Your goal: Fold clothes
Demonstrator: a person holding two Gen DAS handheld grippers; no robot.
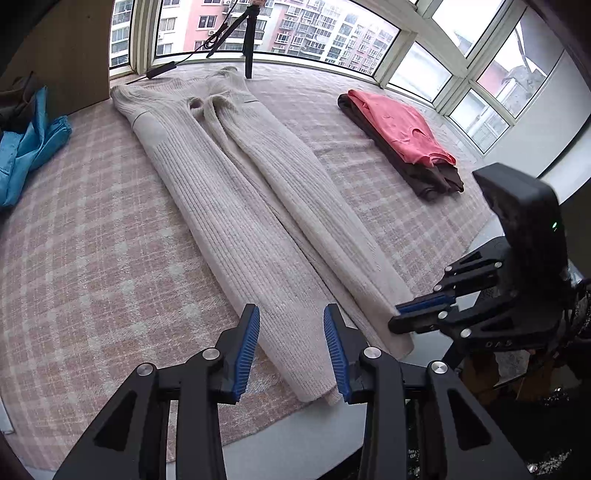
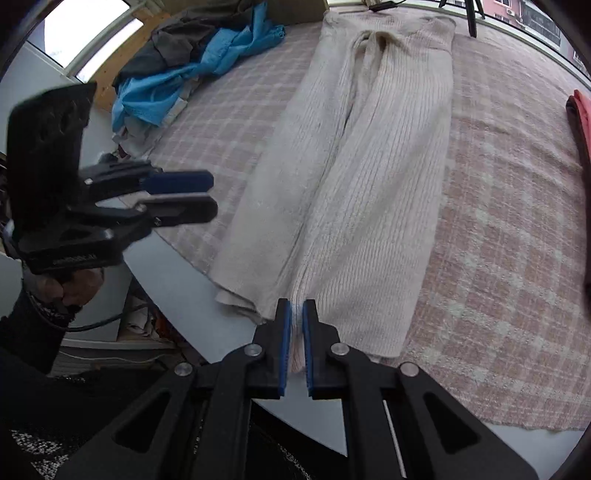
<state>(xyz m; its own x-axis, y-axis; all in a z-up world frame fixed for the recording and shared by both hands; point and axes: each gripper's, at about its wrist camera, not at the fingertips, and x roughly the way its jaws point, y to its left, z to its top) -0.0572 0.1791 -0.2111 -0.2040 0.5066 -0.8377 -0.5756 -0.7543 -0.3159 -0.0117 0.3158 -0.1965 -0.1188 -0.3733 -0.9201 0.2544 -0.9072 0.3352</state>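
so the beige knit sweater [image 1: 236, 206] is laid out long on the pink checked blanket [image 1: 85, 236], folded in lengthwise so it's a narrow strip running from the near edge of the table all the way to the far side by the window. Its near hem hangs right at the blanket's near edge

right gripper [image 2: 294, 347] is at that near hem, about mid-width of the strip, and it's clenched on it: in the right wrist view you can see a thin bit of beige knit pinched between the two blue pads [image 2: 284, 350], jaws nearly together. From the left wrist view the same gripper comes in from the right and its tips sit on the right near corner of the sweater

left gripper [image 1: 291, 350] is released, jaws apart, with nothing pressed between them. It sits above the near end of the sweater's left half, and the cloth shows in the gap between the fingers

other stuff: blue garment [image 1: 26, 147] heaped far left, a folded pink top [image 1: 399, 125] stacked on a dark brown one [image 1: 428, 181] off to the right, well apart from the sweater, and a tripod [image 1: 247, 40] at the far end by the window [image 1: 280, 26]
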